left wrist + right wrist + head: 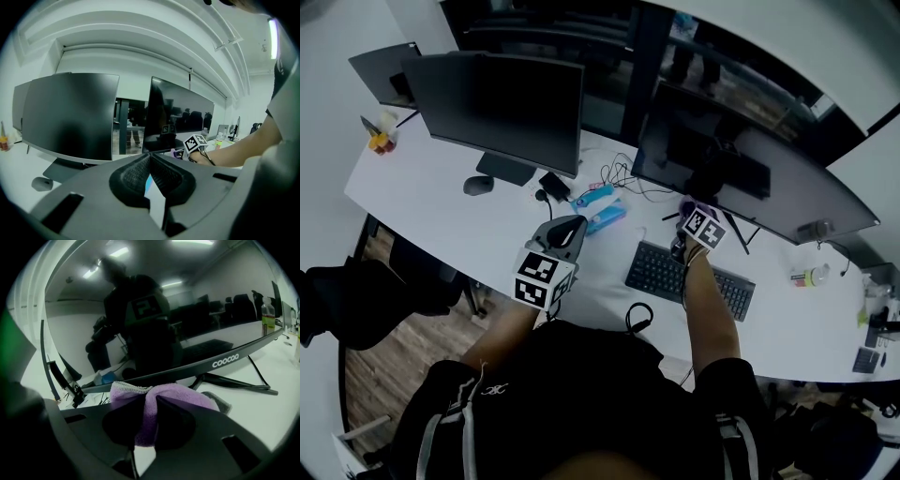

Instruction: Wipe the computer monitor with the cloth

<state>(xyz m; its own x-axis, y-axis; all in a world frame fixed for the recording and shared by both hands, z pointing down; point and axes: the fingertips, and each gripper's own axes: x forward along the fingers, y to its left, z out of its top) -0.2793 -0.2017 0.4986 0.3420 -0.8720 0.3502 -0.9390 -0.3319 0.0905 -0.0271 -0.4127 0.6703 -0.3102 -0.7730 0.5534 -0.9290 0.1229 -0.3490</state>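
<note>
The wide dark monitor [741, 173] stands at the right of the white desk [441, 206]; it fills the right gripper view as a curved black screen [187, 324]. My right gripper [686, 216] is shut on a purple cloth [173, 392], held just below and in front of the screen's lower edge. The cloth [687, 205] bulges out over the fingertips. My left gripper [567, 232] hovers over the desk between the two screens, shut with nothing in it [150, 158]. From the left gripper view the right gripper [184, 151] shows in front of the monitor [183, 115].
A second monitor [497, 108] stands at the left, a third [384, 73] behind it. On the desk lie a keyboard [689, 279], a mouse [478, 185], a blue pack [598, 208], tangled cables [623, 173] and a bottle [811, 276].
</note>
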